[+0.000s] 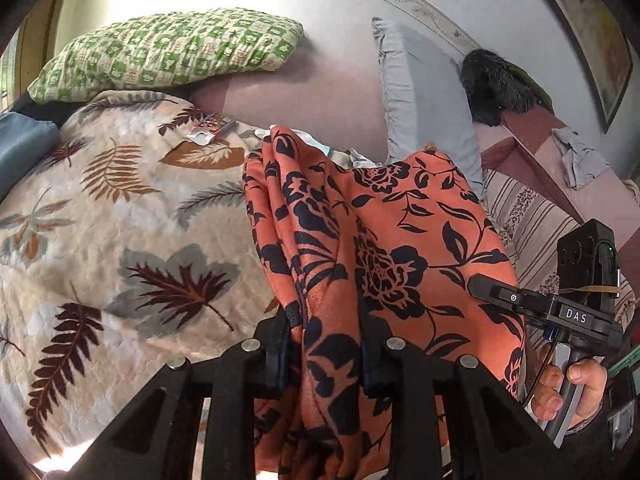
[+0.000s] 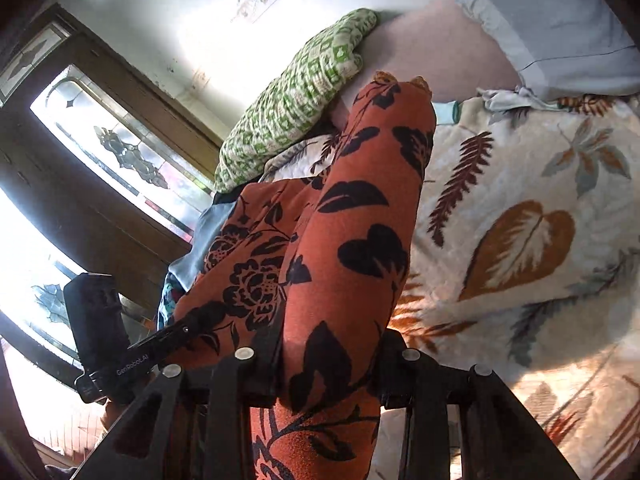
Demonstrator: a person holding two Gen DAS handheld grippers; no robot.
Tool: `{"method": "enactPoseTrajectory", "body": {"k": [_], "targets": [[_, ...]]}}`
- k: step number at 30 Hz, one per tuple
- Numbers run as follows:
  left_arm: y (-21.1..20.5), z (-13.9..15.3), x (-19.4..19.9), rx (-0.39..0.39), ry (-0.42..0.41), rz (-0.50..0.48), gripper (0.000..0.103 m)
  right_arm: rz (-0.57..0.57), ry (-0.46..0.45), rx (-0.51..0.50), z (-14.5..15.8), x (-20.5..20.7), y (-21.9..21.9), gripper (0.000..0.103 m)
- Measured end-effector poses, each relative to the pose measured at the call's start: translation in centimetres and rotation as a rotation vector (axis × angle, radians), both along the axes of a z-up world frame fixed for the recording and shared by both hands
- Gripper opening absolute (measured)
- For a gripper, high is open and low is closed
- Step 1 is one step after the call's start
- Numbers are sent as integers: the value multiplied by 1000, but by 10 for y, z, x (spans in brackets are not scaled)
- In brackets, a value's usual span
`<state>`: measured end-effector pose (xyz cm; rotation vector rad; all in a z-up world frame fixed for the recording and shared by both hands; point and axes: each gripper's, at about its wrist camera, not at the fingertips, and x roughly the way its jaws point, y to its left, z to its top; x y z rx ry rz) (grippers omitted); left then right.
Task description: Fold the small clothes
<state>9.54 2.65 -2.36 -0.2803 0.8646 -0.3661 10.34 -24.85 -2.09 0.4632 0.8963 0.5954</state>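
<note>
An orange garment with a black flower print point(image 1: 372, 240) hangs lifted above a leaf-patterned quilt point(image 1: 120, 220). My left gripper point(image 1: 326, 344) is shut on a bunched fold of it at the bottom middle of the left wrist view. My right gripper point(image 2: 328, 360) is shut on another part of the same garment point(image 2: 360, 220), which drapes forward over the fingers. The right gripper also shows in the left wrist view point(image 1: 560, 308) at the right, behind the cloth. The left gripper shows in the right wrist view point(image 2: 120, 352) at the lower left.
A green checked pillow point(image 1: 168, 52) and a pale blue pillow point(image 1: 424, 108) lie at the head of the bed by the wall. Small white cloth pieces point(image 1: 316, 144) lie on the quilt beyond the garment. A glass-paned door point(image 2: 100, 168) stands to the left.
</note>
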Motion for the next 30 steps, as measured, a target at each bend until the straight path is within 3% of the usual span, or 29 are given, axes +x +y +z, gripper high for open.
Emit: {"method": "enactPoseTrajectory", "body": {"k": [3, 7, 8, 9, 10, 11, 13, 14, 16, 18, 20, 22, 24, 26, 27, 28, 30], "targets": [[-24, -25, 8, 48, 6, -9, 28, -18, 7, -19, -13, 7, -21, 35], [-41, -87, 15, 117, 146, 5, 32, -45, 109, -2, -68, 19, -47, 39], [-43, -105, 15, 142, 210, 6, 37, -62, 146, -13, -87, 21, -51, 40], [-42, -114, 13, 143, 224, 16, 50, -84, 196, -34, -107, 23, -54, 42], [-37, -114, 9, 133, 208, 32, 55, -103, 260, -70, -127, 26, -57, 56], [-33, -111, 7, 133, 215, 37, 63, -127, 298, -92, -140, 24, -61, 62], [-24, -101, 4, 105, 237, 34, 63, -148, 277, -41, -140, 15, -70, 63], [-19, -93, 1, 108, 230, 47, 63, -157, 269, -66, -132, 13, -72, 64], [-13, -76, -6, 108, 186, 65, 64, -170, 201, -125, -107, 9, -73, 65], [-13, -60, -16, 105, 140, 64, 66, -168, 127, -122, -76, 2, -72, 65], [-19, -55, -21, 137, 125, 41, 73, -137, 72, -32, -48, -7, -68, 69], [-29, -68, -22, 228, 171, 53, 74, -101, 56, 74, -37, -15, -58, 79], [-35, -97, -20, 322, 277, 57, 74, -77, 100, 120, -51, -19, -44, 79], [-31, -114, -22, 298, 347, 63, 74, -77, 226, 63, -90, -15, -31, 80], [-29, -111, -24, 281, 342, 78, 74, -84, 315, 24, -115, -13, -26, 79], [-28, -106, -26, 284, 326, 83, 74, -95, 322, 31, -125, -14, -24, 79], [-29, -94, -28, 313, 286, 75, 74, -114, 287, 25, -110, -17, -23, 79]]}}
